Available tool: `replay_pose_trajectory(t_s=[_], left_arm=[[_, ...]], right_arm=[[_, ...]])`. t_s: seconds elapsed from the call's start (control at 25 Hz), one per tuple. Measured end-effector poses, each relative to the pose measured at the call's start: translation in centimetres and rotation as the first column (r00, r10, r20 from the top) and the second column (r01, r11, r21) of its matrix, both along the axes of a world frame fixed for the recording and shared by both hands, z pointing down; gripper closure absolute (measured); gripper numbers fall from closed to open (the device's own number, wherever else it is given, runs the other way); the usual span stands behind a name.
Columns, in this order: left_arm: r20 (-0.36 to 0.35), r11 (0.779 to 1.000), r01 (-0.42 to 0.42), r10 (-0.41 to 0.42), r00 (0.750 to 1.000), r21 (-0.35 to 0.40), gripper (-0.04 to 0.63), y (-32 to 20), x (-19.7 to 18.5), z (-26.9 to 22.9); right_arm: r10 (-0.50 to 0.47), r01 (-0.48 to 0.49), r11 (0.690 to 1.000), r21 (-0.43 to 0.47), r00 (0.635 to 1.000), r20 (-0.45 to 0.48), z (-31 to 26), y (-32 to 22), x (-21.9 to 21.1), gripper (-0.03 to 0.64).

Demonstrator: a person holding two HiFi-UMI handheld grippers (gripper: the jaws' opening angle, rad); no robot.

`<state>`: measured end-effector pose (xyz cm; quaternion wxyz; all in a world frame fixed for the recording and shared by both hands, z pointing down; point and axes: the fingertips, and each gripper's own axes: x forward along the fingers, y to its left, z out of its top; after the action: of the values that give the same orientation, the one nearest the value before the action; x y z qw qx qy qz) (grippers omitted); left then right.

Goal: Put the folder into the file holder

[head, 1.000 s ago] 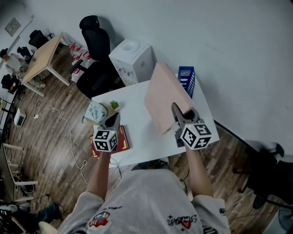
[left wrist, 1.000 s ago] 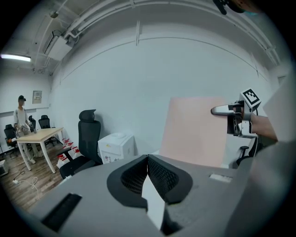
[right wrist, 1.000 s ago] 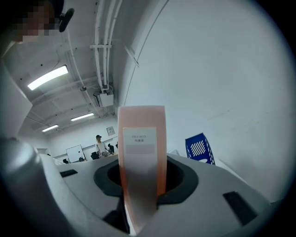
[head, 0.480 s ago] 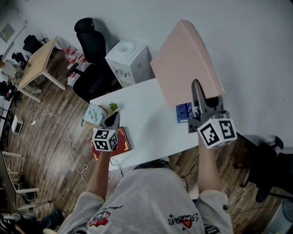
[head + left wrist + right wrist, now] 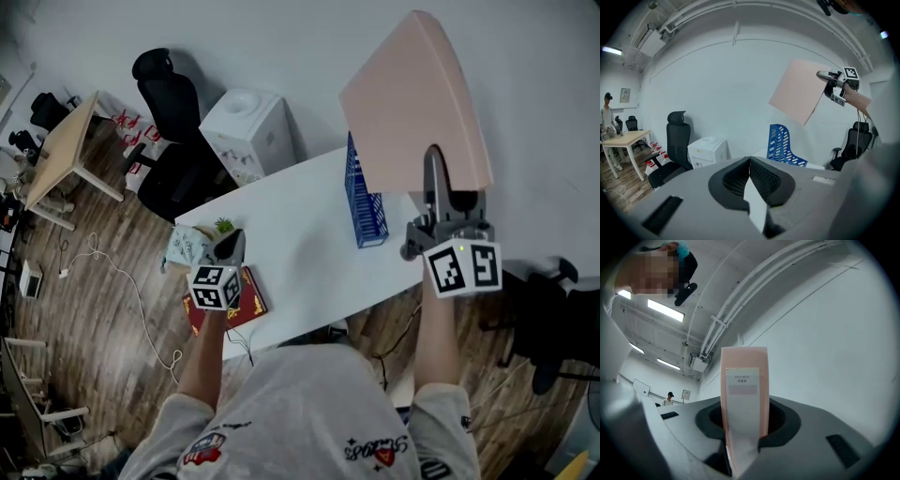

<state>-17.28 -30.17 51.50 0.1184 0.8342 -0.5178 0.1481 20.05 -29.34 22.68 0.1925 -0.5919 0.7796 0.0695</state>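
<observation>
The file holder (image 5: 364, 202) is a blue perforated rack. It stands upright on the white desk (image 5: 291, 253), near the desk's far right edge.

The right tongs (image 5: 434, 164) are raised in the air to the right of the file holder and above it. Their 2 jaws are clamped on the lower edge of the pink folder (image 5: 412, 103). In the right gripper view the folder stands edge-on between the jaws, pinched from both sides. A white label (image 5: 740, 385) on its spine faces the camera, and the print on it is too small to read.

The folder is tilted and is clear of the file holder. In the left gripper view it hangs in the air above the blue rack, touching neither the rack nor the desk.

The left tongs (image 5: 230, 246) are well to the left of the file holder, low over the desk's left end. Their jaws are pressed together at the tips with nothing between them.

Under and just beside the left tongs, a red book (image 5: 251, 305) lies at the desk's edge. A small plant (image 5: 223, 225) stands at the same end, far from the file holder.

Behind the desk and to the left of the file holder there is a white water dispenser (image 5: 248, 131). A black office chair (image 5: 169, 141) stands further left.
</observation>
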Motion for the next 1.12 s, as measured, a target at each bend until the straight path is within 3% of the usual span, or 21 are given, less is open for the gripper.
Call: replay_pose_trajectory(t_s=[0.48,1.12], left_arm=[[0.004,0.998,-0.050,0.050,0.999,-0.031,0.589,-0.4,0.8,1.4],[0.020,0.998,-0.023,0.024,1.000,-0.050,0.589,-0.2,-0.7,2.1]], right_arm=[[0.095,-0.099,0.991,-0.085,0.994,-0.051,5.6,-0.2,1.5,0.473],[0.096,-0.117,0.978,-0.173,0.988,-0.124,13.1,-1.7,0.7,0.472]])
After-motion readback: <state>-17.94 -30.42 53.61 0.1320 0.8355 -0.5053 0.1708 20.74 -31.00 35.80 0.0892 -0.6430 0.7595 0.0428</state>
